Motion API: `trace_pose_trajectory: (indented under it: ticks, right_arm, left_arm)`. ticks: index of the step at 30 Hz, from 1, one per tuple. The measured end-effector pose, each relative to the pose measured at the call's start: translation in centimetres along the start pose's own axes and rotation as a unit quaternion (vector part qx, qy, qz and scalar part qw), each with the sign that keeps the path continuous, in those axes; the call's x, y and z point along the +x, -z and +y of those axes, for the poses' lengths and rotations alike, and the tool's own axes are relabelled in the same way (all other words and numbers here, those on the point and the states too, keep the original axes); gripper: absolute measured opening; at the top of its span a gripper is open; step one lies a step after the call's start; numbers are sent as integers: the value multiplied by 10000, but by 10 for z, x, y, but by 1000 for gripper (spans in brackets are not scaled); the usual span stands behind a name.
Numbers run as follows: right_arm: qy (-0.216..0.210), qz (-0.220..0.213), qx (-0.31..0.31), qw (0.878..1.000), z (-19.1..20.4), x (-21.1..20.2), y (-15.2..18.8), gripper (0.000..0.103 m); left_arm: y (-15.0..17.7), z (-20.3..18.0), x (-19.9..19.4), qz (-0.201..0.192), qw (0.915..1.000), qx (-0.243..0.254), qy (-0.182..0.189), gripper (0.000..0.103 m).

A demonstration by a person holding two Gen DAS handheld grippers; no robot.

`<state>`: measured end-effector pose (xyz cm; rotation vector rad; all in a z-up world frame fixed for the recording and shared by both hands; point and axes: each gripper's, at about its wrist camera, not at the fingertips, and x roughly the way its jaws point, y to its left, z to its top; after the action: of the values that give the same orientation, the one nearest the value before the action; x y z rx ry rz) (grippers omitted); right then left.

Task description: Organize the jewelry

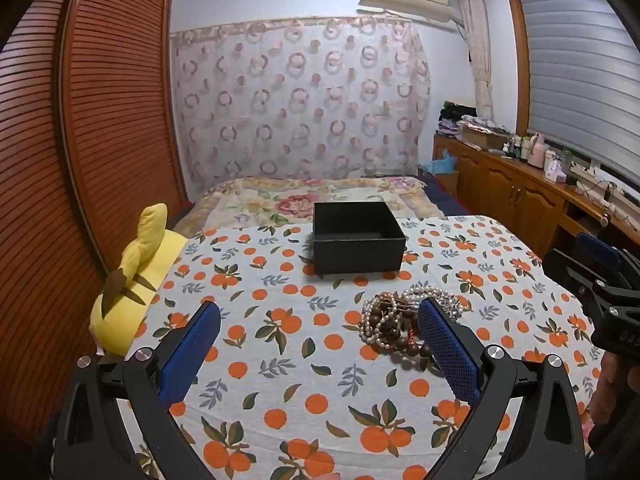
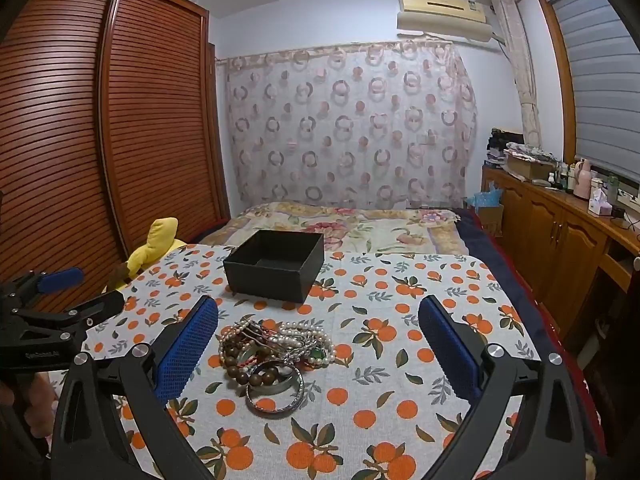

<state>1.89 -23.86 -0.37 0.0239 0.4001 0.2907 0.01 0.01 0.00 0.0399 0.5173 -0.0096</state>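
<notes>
A pile of jewelry (image 2: 276, 350) lies on the orange-print cloth: pearl strands, brown wooden bead bracelets and silver bangles (image 2: 276, 394). It also shows in the left wrist view (image 1: 394, 320), partly behind my left gripper's right finger. An open black box (image 1: 357, 237) stands empty behind the pile, also in the right wrist view (image 2: 276, 266). My left gripper (image 1: 320, 340) is open and empty, left of the pile. My right gripper (image 2: 318, 336) is open and empty, with the pile between its fingers and toward the left one.
A yellow plush toy (image 1: 136, 276) lies at the cloth's left edge by the wooden wardrobe (image 1: 80, 140). A bed with a floral cover (image 2: 360, 224) is behind the table. A wooden counter (image 2: 560, 216) with bottles runs along the right wall.
</notes>
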Motion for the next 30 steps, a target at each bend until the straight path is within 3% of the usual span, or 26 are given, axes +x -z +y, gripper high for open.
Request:
trace_pose_trajectory:
  ticks: [30]
  right_arm:
    - [-16, -18, 35, 10000, 1, -2, -1, 101]
  left_arm:
    - [-4, 1, -6, -78, 9999, -64, 35, 95]
